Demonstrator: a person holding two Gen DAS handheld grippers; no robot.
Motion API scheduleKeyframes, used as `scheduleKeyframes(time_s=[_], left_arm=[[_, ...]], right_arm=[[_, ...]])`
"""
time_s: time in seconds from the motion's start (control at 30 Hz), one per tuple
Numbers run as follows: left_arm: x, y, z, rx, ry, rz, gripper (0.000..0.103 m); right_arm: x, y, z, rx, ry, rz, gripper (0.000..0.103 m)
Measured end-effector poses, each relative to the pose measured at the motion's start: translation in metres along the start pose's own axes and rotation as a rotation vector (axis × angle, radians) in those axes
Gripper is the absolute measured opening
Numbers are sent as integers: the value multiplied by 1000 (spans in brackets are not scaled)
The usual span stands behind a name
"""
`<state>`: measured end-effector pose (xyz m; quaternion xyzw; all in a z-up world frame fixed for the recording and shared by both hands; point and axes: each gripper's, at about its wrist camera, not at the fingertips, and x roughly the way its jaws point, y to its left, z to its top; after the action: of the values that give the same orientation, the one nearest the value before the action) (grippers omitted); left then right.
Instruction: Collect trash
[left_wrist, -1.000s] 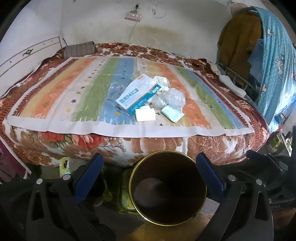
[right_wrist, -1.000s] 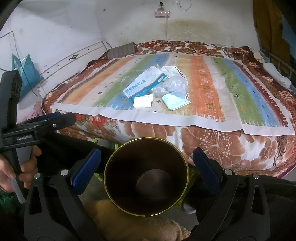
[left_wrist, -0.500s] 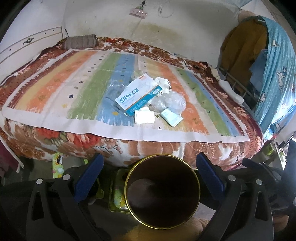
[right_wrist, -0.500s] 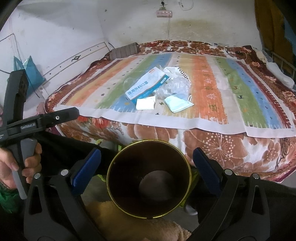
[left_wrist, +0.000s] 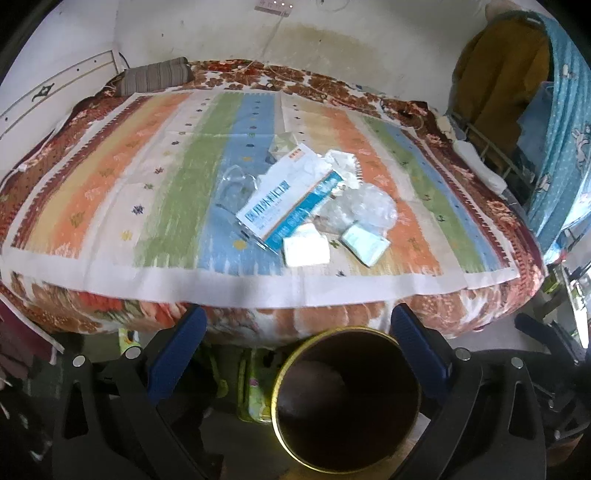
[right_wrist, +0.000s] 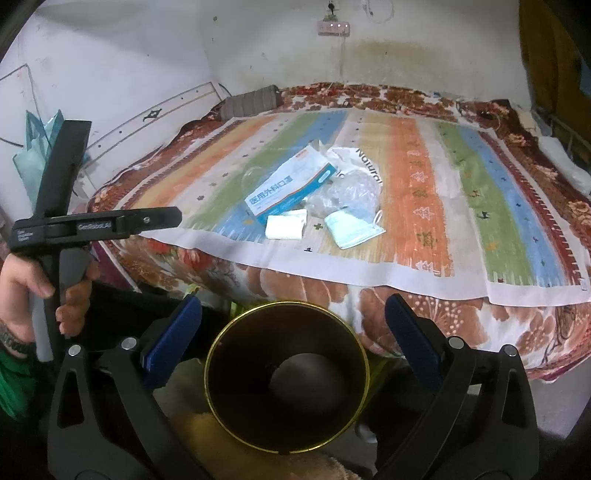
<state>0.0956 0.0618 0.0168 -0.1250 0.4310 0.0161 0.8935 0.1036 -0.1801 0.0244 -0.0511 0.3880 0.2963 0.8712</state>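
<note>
Lying above and beyond both claws in each frame, the trash pile sits mid-bed: a mask box (right_wrist: 290, 188) with its long axis running lower left to upper right, a white folded tissue (right_wrist: 285, 226) and a face mask (right_wrist: 352, 229) nearest the bed's front edge. The left claw (left_wrist: 293, 341) and right claw (right_wrist: 291, 325) both gape wide, empty, over the gold-rimmed bin (right_wrist: 286, 376). Judging by view, the right claw sits slightly nearer the face mask.

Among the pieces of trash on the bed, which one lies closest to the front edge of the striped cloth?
The folded white tissue; it sits nearest the cloth's white border, in front of the blue-and-white mask box.
</note>
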Motion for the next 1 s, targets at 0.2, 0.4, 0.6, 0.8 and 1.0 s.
scheduleKeyframes(time_s=[0.2,0.4,0.6,0.8,1.0], left_arm=[[18,13,27,2,33,34,97],[38,20,46,2,72,14,97],[65,33,71,11,102,20,95],[98,57,90,-46,152,2,92],[127,65,100,-8,187,4,90]], right_arm=[[11,-1,24,-49,4,-34,94],[24,-6,48,-67,22,-57,94],[49,-19,75,-46,66,-41,94],[84,-39,96,-5,121,-57,93],[117,-56,110,34,154,-54,88]])
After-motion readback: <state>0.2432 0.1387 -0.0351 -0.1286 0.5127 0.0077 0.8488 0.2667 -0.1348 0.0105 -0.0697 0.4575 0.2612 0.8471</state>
